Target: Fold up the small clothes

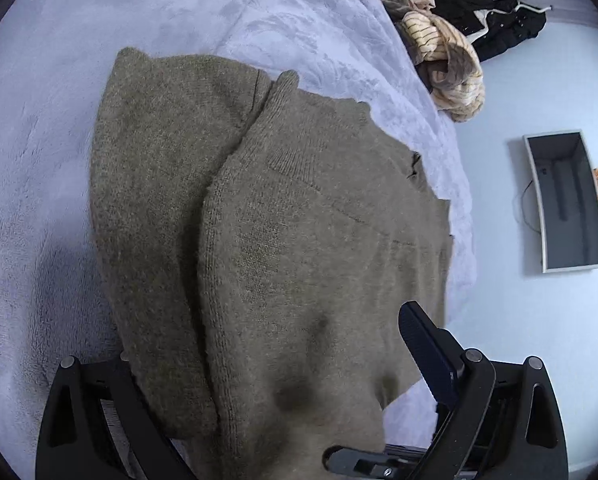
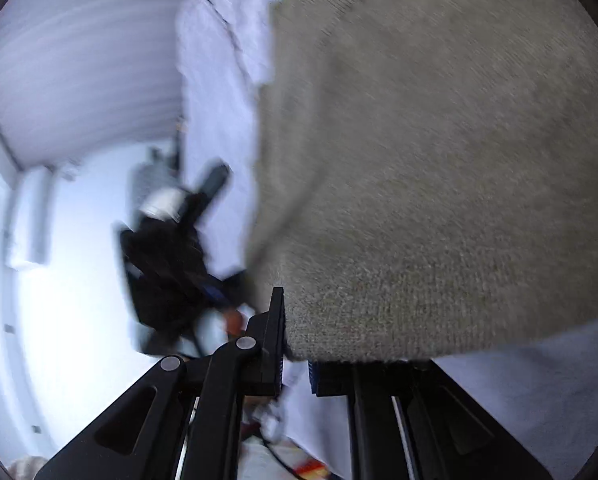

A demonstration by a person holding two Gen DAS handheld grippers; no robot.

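Note:
An olive-green knit sweater (image 1: pixel 267 216) lies partly folded on a pale lavender plush blanket (image 1: pixel 39 160). One side is folded over the body. My left gripper (image 1: pixel 275 344) is open, its jaws wide apart over the sweater's near edge; the right finger (image 1: pixel 427 344) shows, the left one is hidden under the knit. In the blurred right wrist view the sweater (image 2: pixel 439 160) fills the right half. My right gripper (image 2: pixel 297 344) is nearly closed on the sweater's near edge, which drapes over its right finger.
A pile of beige and striped clothes (image 1: pixel 451 68) and a black garment (image 1: pixel 495 20) lie at the bed's far edge. A wall-mounted screen (image 1: pixel 567 200) hangs to the right. In the right wrist view a dark blurred object (image 2: pixel 171 256) lies beyond the bed's edge.

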